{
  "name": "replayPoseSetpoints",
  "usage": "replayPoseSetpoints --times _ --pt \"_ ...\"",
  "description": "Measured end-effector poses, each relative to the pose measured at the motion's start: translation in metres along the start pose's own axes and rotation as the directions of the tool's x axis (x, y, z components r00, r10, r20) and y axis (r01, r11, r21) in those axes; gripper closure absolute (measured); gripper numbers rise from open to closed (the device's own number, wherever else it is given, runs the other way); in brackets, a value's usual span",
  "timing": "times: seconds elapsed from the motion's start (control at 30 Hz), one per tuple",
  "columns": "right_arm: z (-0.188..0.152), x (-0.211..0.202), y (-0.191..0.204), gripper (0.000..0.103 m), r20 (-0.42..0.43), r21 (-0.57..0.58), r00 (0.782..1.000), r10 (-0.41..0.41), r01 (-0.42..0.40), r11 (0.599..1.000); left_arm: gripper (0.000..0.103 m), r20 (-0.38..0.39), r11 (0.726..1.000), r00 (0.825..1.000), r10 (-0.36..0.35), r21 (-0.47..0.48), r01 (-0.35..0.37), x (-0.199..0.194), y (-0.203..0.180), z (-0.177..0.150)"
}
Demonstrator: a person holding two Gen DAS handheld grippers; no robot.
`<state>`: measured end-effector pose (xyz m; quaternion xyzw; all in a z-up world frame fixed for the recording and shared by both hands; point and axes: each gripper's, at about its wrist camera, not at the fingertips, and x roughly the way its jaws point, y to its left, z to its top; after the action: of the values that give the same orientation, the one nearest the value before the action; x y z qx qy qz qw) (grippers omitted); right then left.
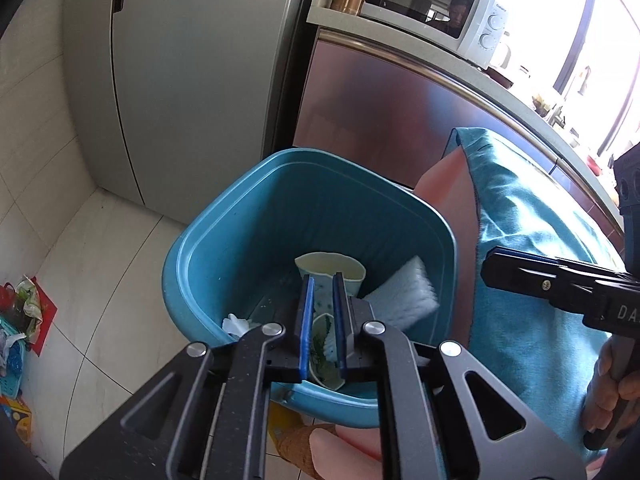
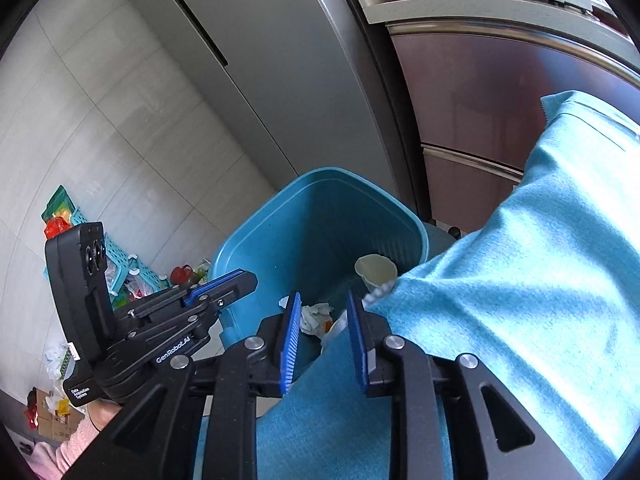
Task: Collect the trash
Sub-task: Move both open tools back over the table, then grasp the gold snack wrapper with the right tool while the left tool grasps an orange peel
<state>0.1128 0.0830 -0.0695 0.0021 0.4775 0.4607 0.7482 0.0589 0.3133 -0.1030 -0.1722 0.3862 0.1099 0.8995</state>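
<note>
From the left wrist camera I look straight down into the blue bin (image 1: 180, 264), at 12 o'clock from my left gripper (image 1: 322, 320). Only this view shows the white sponge (image 1: 404, 292) on the bin floor, at 1 o'clock. The right wrist camera shows instead a crumpled tissue (image 2: 316, 316) in the bin, and my left tool from the side, at 9 o'clock.

The left jaws stand with only a narrow slit. In this slit I see a flattened paper cup (image 1: 324, 344), with a green print, over the near rim of the bin. I cannot tell if the pads press on it. A second cup (image 1: 330, 268) lies open-mouthed deeper in the bin, just beyond the fingertips.

The right gripper (image 2: 324, 332) is partly open and grips nothing. Its right finger is just beside the blue cloth (image 2: 520, 280), which also passes under the jaws. A hand (image 1: 612, 392) holds this tool at 4 o'clock in the left view.

Room to move: the cloth closes the bin's right side. The left side is bare tiled floor, with a teal basket (image 2: 124, 248) and litter further at 9 o'clock. Behind the bin, at 11 o'clock, stands the grey fridge (image 1: 180, 80); at 1 o'clock a steel cabinet (image 1: 380, 100), with a microwave (image 1: 440, 12) on top.
</note>
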Motion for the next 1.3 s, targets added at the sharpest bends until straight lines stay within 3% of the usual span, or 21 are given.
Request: replayPoseSetpoints --times 0.3,0.57,0.73,0.97,1.3 --pt "-0.007 -0.027 -0.008 0.078 0.040 0.001 0.998 0.046 -0.046 0.999 0.089 0.044 0.998 0.998 -0.043 0.036 0.042 -0.027 -0.019 -0.004" --pt "-0.033 -0.100 -0.018 0.070 0.168 -0.028 0.986 0.014 -0.009 1.000 0.065 0.116 0.973 0.979 -0.168 0.179 0.146 -0.067 -0.072 -0.007" --pt "-0.063 -0.156 -0.043 0.068 0.254 0.034 0.965 -0.060 0.053 0.998 0.057 0.115 0.923 0.949 -0.295 0.290 0.252 -0.083 -0.123 -0.013" --pt "-0.120 -0.227 -0.095 0.068 0.317 0.194 0.920 -0.231 0.175 0.965 0.057 0.026 0.828 0.905 -0.425 0.415 0.377 -0.081 -0.205 -0.029" --pt "-0.177 -0.320 -0.187 0.068 0.342 0.433 0.807 -0.481 0.319 0.843 0.057 -0.121 0.702 0.863 -0.491 0.532 0.474 -0.060 -0.323 -0.056"
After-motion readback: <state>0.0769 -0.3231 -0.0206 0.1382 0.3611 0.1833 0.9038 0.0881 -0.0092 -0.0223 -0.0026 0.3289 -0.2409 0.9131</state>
